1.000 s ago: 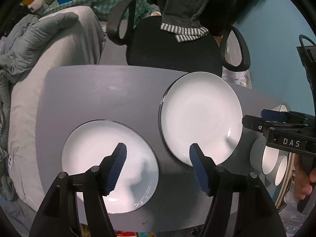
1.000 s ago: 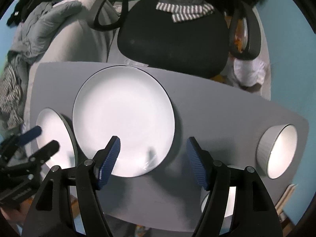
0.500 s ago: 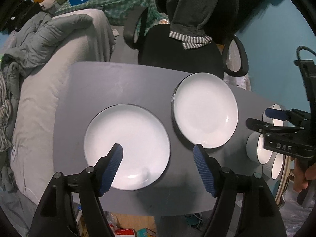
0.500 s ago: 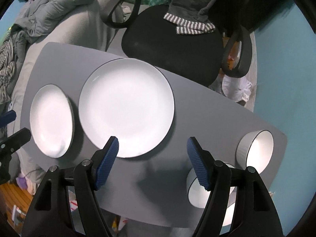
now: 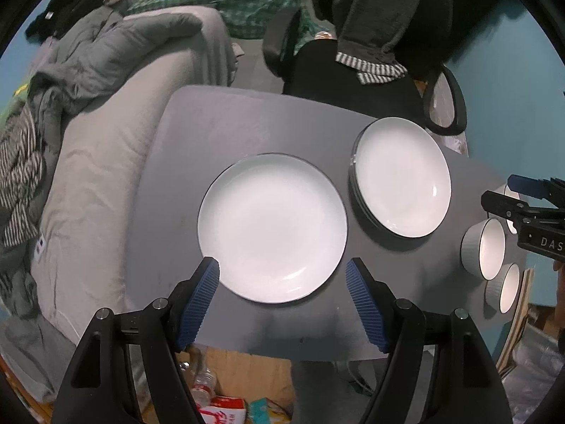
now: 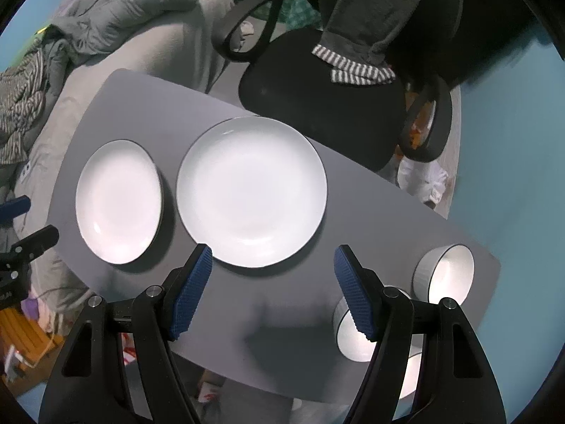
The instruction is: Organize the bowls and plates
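Note:
A single white plate point(image 5: 272, 228) with a dark rim lies in the middle of the grey table point(image 5: 212, 134). To its right sits a stack of the same plates point(image 5: 402, 176). Three white ribbed bowls stand at the table's right end, two of them point(image 5: 483, 247) point(image 5: 508, 288) in plain sight. My left gripper point(image 5: 284, 300) hangs high above the near edge of the single plate, open and empty. My right gripper point(image 6: 273, 289) is also open and empty, pointing down between the stack point(image 6: 250, 190) and the bowls point(image 6: 445, 272) point(image 6: 353, 332).
A black office chair point(image 6: 317, 99) draped with a grey garment stands behind the table. A grey-covered sofa point(image 5: 106, 162) with bedding runs along the left side. Boxes and bottles point(image 5: 219, 399) lie on the floor under the near table edge. The wall point(image 6: 512, 141) is blue.
Both grippers have risen away from the table, so plates and bowls look smaller. The left one drifted back off the single plate, and its jaws stand a little wider.

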